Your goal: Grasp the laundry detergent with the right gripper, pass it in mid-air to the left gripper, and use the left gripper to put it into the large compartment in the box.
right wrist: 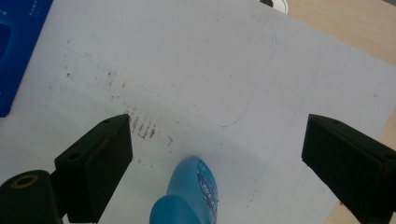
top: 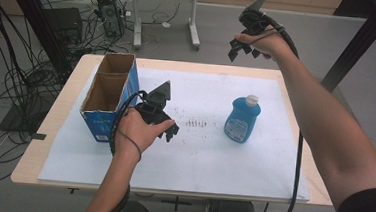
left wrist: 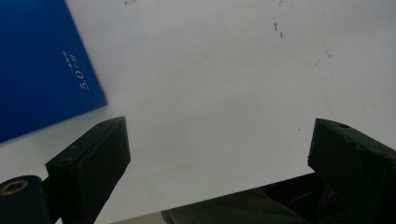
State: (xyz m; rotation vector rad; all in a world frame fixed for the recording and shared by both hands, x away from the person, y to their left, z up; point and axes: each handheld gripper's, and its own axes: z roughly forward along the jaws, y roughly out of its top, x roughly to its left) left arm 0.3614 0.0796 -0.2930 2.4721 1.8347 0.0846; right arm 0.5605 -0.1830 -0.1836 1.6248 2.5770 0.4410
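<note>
A blue bottle point(top: 242, 121) with a white cap stands upright on the white sheet point(top: 202, 157), right of centre. An open blue cardboard box point(top: 107, 98) with two compartments stands at the sheet's left. My left gripper point(top: 170, 133) hovers just right of the box, low over the sheet, jaws wide apart with nothing between them; the box's blue side point(left wrist: 42, 65) shows at upper left in the left gripper view. My right gripper point(top: 241, 50) is raised high beyond the table's far edge, open and empty. It looks down on the bottle point(right wrist: 189, 196), which lies far below its jaws.
The wooden table point(top: 32, 155) shows around the sheet's edges. Dark smudges point(top: 195, 122) mark the sheet's middle. Cables, a computer case point(top: 109, 15) and a white desk's legs point(top: 194, 26) lie on the floor behind. A black frame post point(top: 361, 43) rises at far right.
</note>
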